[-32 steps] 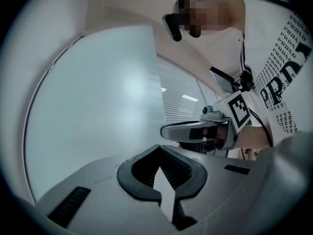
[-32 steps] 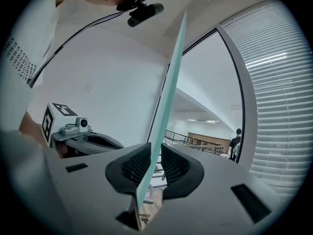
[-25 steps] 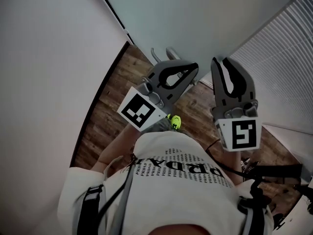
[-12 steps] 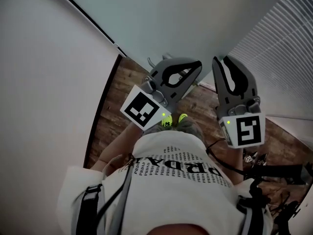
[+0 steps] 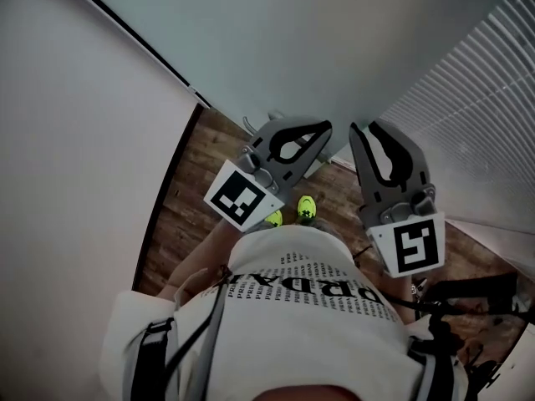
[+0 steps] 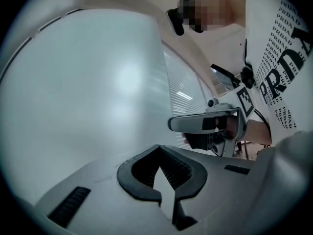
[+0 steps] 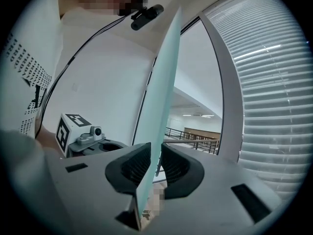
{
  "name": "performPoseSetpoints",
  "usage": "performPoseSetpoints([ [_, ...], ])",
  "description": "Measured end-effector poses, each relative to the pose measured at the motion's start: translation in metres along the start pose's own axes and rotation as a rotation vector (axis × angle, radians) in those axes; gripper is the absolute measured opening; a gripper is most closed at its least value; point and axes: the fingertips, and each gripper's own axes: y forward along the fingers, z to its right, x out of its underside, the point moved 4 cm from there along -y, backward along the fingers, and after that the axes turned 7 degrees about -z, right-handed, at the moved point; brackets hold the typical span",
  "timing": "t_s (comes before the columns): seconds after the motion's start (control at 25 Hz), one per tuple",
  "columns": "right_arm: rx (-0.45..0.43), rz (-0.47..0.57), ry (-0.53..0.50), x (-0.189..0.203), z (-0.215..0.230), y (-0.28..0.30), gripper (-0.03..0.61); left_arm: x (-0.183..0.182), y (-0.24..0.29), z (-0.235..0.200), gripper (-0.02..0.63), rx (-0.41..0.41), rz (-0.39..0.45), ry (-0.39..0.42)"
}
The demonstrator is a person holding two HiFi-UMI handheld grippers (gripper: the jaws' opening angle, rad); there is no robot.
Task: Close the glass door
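Right gripper [image 7: 155, 154]: fingers [image 7: 131, 166] are clamped on the free edge of the glass door [image 7: 164, 82], with the pane between the pads. Left gripper [image 6: 157, 150]: fingers together, holding nothing, just left of the right one and facing the pane's face; contact cannot be told. The held edge stands upright. The door frame [image 7: 230, 106] lies to its right, and a far hall shows through the gap, so the door is ajar. Judgement: the edge must swing right. The pane is thin, pale green and frosted.

Brown wood-plank floor [image 5: 178, 220]; pair of neon-yellow shoes [image 5: 306, 208] standing on it, partly hidden from above
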Motion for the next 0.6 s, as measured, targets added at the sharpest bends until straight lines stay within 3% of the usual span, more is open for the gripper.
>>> performPoseSetpoints([
  [0.28, 0.012, 0.015, -0.054, 0.005, -0.037, -0.01, 0.057, 0.019, -0.03, 0.012, -0.002, -0.011, 0.039, 0.01],
  [0.4, 0.01, 0.015, -0.051, 0.007, -0.021, -0.005, 0.057, 0.019, -0.015, 0.006, -0.002, -0.018, 0.026, 0.009],
  [0.6, 0.012, 0.014, -0.057, -0.019, -0.004, -0.004, 0.058, -0.01, -0.006, -0.004, -0.002, -0.03, 0.039, 0.025],
])
